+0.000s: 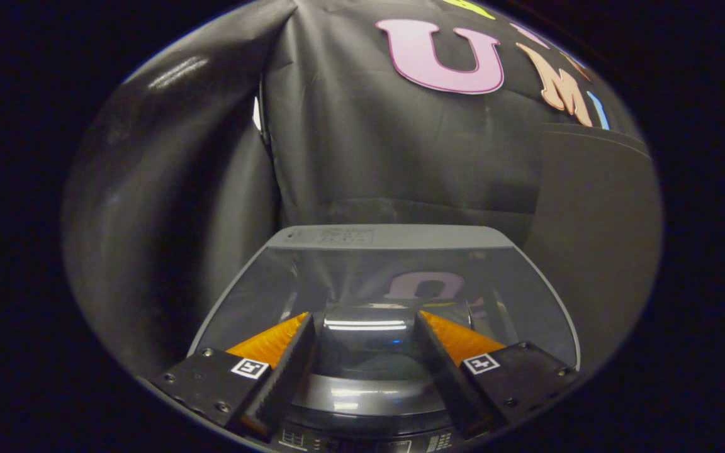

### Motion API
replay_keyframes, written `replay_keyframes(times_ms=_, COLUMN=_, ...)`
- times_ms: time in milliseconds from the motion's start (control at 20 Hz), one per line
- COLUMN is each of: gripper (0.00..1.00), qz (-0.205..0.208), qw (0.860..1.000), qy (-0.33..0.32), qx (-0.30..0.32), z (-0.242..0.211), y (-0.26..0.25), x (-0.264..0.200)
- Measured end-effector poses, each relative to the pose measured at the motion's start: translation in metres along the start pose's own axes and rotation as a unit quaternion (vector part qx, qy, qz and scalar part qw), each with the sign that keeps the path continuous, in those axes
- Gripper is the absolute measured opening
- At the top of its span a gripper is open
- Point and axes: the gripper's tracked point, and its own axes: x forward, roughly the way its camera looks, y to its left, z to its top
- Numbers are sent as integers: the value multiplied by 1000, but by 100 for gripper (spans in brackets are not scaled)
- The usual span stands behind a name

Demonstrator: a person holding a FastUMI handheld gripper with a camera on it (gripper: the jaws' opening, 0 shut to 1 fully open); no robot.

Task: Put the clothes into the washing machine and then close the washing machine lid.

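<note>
The washing machine's tinted glass lid [243, 296] lies down flat in its grey frame just below me, and it mirrors the booth wall. My gripper [362, 314] is open above the lid's front half, fingers wide apart and holding nothing. Between the fingers I see the lid's raised middle hump [365, 327] and, nearer to me, its curved silver front handle [362, 397]. The machine's control strip [362, 441] runs under the finger bases. Through the dark glass I cannot make out any clothes.
The machine's grey back deck [387, 237] sits beyond the lid, close against the black cloth wall [400, 151]. A dark flat panel [595, 201] stands to the right of the machine, and folded black cloth [167, 189] hangs to its left.
</note>
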Motion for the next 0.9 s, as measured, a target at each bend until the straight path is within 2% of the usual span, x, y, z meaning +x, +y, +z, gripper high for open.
replay_keyframes(times_ms=100, gripper=96, qz=8, qw=1000, qy=-19, qx=-19, z=18, y=5, x=-11)
replay_keyframes(times_ms=250, gripper=97, qz=-3, qw=996, qy=-83, qx=-39, z=71, y=1, x=-40)
replay_keyframes(times_ms=450, gripper=97, qz=-19, qw=981, qy=-192, qx=-19, z=152, y=-6, x=-96)
replay_keyframes(times_ms=650, gripper=97, qz=-77, qw=961, qy=-265, qx=-17, z=206, y=-43, x=-169)
replay_keyframes(times_ms=900, gripper=97, qz=-136, qw=939, qy=-314, qx=7, z=230, y=-112, x=-244)
